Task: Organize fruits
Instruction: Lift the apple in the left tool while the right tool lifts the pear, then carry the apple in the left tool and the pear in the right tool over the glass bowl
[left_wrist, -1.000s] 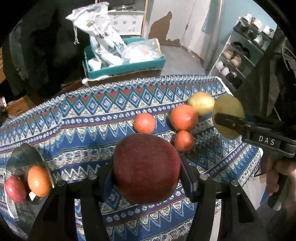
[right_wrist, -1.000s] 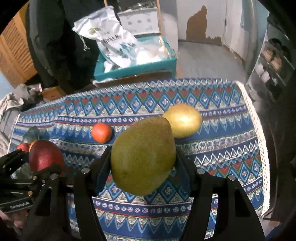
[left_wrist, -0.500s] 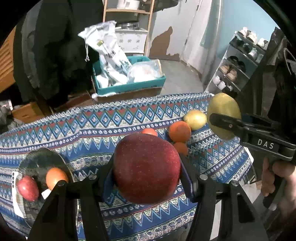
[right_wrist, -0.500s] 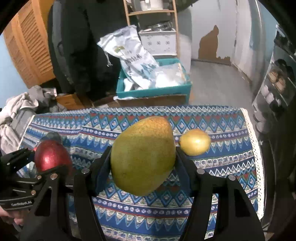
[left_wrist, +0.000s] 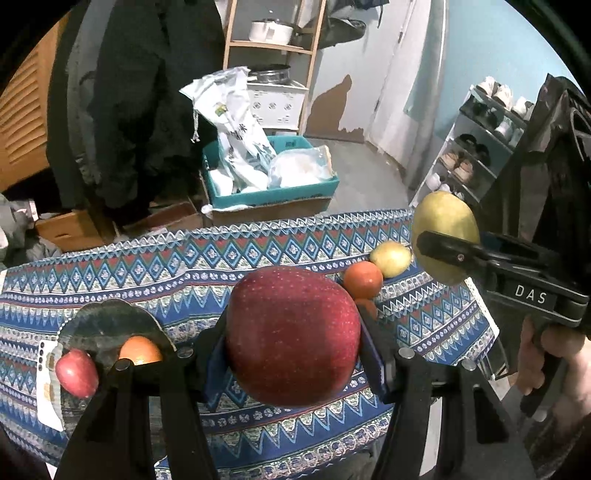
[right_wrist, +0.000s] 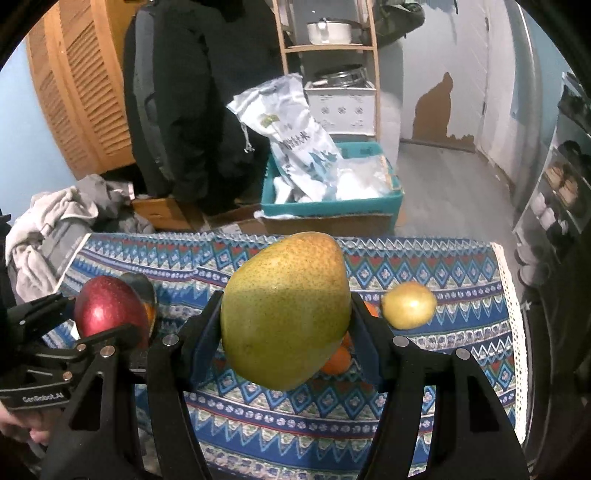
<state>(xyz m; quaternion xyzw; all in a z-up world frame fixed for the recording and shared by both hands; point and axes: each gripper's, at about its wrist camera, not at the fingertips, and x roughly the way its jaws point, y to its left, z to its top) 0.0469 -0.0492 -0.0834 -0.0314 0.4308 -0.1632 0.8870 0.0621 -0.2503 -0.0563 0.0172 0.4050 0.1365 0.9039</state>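
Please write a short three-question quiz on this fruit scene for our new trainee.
1. True or false: the left hand-held gripper is shut on a red apple.
2. Which fruit is in the right hand-held gripper? A) orange B) green pear C) banana
3. Fill in: the dark plate on the patterned tablecloth holds a small red apple and an ____.

Key: 1 true; 2 B; 3 orange.
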